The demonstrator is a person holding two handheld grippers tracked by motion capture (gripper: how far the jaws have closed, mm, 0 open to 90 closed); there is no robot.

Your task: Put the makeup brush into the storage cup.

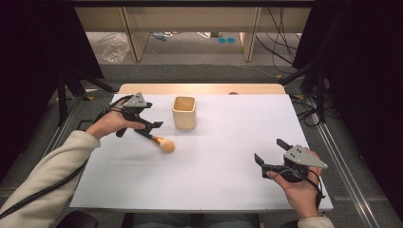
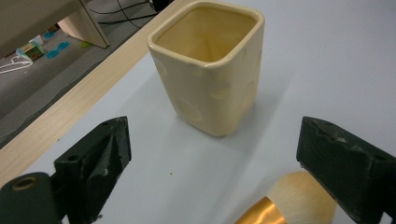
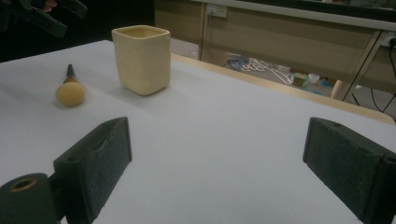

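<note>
Basically the brush (image 1: 161, 142) lay ungrasped just beside the cup (image 1: 184, 112), under the wide-open left gripper (image 1: 151, 129), so closing on its handle was probably called for next.

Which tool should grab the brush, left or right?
Left. The left tool sits open right above the brush, whose bristle head lies between its jaws in the left gripper view, next to the cup. The right tool, also open, is far across the table.
</note>
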